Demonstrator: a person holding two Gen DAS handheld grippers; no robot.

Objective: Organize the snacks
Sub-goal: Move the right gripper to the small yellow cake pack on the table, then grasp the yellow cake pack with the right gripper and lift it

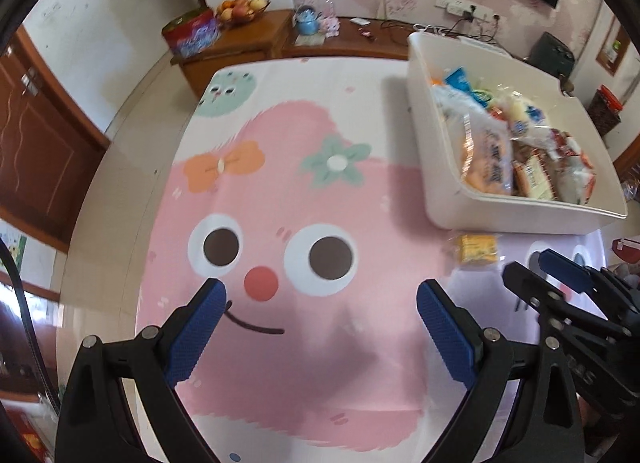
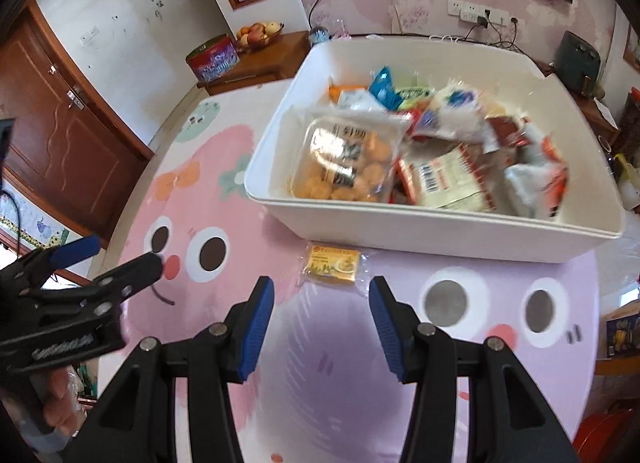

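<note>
A white bin [image 2: 420, 231] full of snack packets sits on the tabletop [image 2: 328, 375], which is covered by a cartoon-face cloth. Inside the bin, a clear bag of round biscuits [image 2: 344, 167] lies at its left end, with a red-and-white packet [image 2: 444, 179] beside it. Just in front of the bin lies a small yellow packet [image 2: 332, 266], alone on the cloth. The right gripper [image 2: 322, 295] hangs in front of that packet, jaws apart and empty. The left gripper [image 2: 120, 259] is well left of the bin, also gaping.
</note>
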